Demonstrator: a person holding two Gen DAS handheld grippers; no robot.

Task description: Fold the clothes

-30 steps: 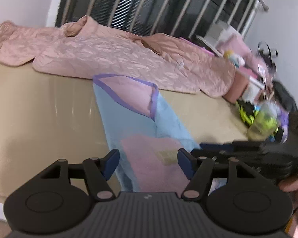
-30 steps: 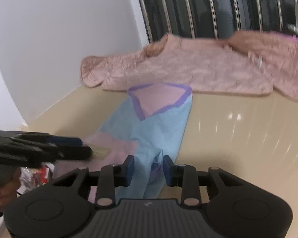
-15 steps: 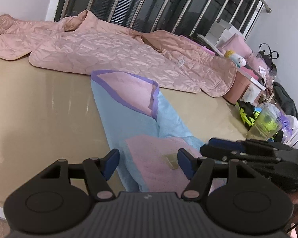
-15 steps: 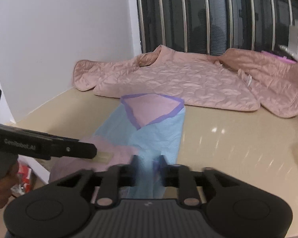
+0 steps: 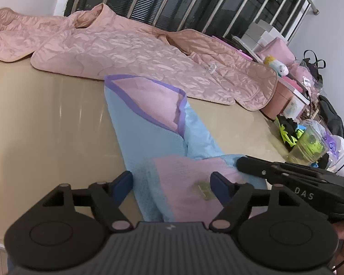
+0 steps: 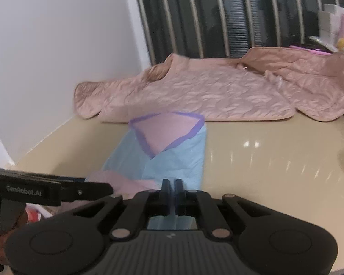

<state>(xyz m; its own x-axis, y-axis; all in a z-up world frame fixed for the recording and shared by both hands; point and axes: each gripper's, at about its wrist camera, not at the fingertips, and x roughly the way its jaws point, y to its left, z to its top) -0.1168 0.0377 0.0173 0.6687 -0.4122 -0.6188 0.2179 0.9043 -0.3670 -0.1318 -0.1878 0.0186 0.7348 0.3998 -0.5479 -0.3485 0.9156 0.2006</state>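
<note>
Right tool [image 6: 172, 186] clenched on blue garment [image 6: 178, 160] (near edge); left tool [image 5: 172, 184] opening, garment between

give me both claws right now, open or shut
left claw: opening, pads off the towel between them
right claw: shut on the towel's near edge

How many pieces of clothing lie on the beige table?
2. A blue and pink garment lies near the front edge; a pink quilted jacket is spread behind it, along the far side. More may be hidden out of view.
</note>
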